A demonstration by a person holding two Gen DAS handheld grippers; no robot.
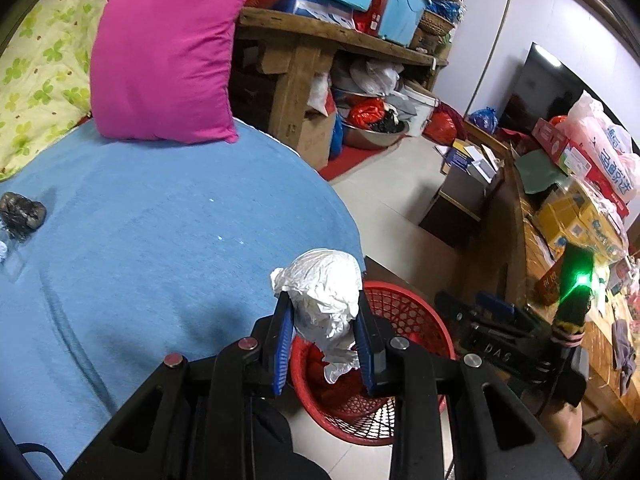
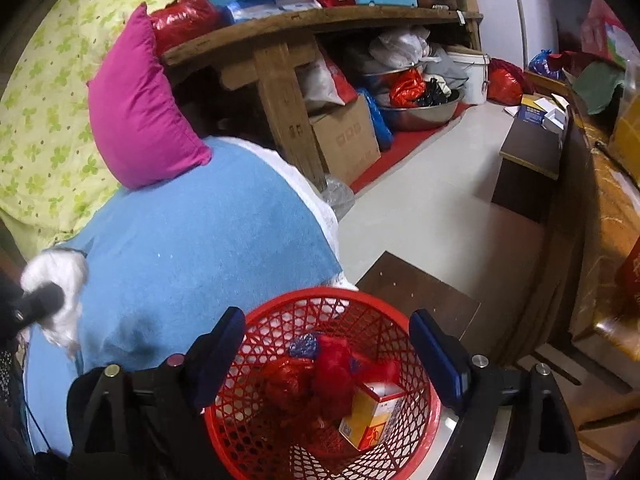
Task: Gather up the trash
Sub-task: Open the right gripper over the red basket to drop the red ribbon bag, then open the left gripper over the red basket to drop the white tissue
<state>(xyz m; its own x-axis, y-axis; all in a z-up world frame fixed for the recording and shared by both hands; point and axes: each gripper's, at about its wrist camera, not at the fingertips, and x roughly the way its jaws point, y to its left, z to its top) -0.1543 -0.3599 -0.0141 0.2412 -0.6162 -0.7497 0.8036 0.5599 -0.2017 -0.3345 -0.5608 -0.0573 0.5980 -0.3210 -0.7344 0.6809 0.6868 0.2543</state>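
Observation:
My left gripper [image 1: 322, 300] is shut on a crumpled white plastic bag [image 1: 326, 292] and holds it above the near rim of the red mesh basket [image 1: 416, 320], beside the bed's edge. The bag also shows at the left of the right wrist view [image 2: 60, 280]. My right gripper [image 2: 328, 324] is open and empty, its jaws spread on either side of the basket [image 2: 280, 320]. Inside the basket lie red plastic bags [image 2: 316, 372] and a small yellow and white box [image 2: 372, 412]. A dark crumpled piece of trash [image 1: 22, 210] lies on the blue bedcover at far left.
The bed has a blue cover [image 1: 160, 240], a magenta pillow [image 1: 164, 52] and a green-patterned quilt [image 1: 36, 64]. A wooden bench [image 2: 288, 60] stacked with boxes stands behind. A cardboard box [image 2: 346, 140], a metal basin [image 2: 420, 112], low dark stools [image 2: 416, 292] and a cluttered wooden counter [image 1: 560, 248] surround the tiled floor.

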